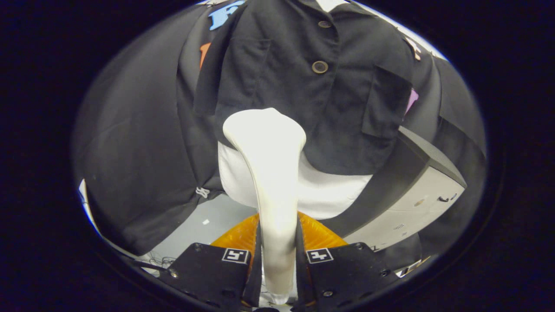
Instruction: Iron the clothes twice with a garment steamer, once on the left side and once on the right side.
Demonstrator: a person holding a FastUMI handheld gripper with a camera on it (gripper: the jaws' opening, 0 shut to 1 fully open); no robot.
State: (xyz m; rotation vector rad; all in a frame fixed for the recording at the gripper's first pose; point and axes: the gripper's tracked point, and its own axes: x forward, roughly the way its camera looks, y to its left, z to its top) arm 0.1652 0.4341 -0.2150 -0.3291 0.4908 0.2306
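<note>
I see the black button-front shirt hanging ahead, filling most of what's beyond the fingers – chest pocket on each side, two brown buttons down the placket. Under its hem a white garment shows. To the right, a grey-topped cabinet w/ pale drawers. Below, an orange ribbed thing sits just behind the fingers. My gripper is clamped on the white garment steamer – both fingers pressed vs its handle, head flaring upward, overlapping the shirt's lower hem, left of the placket; can't tell if it touches.
</note>
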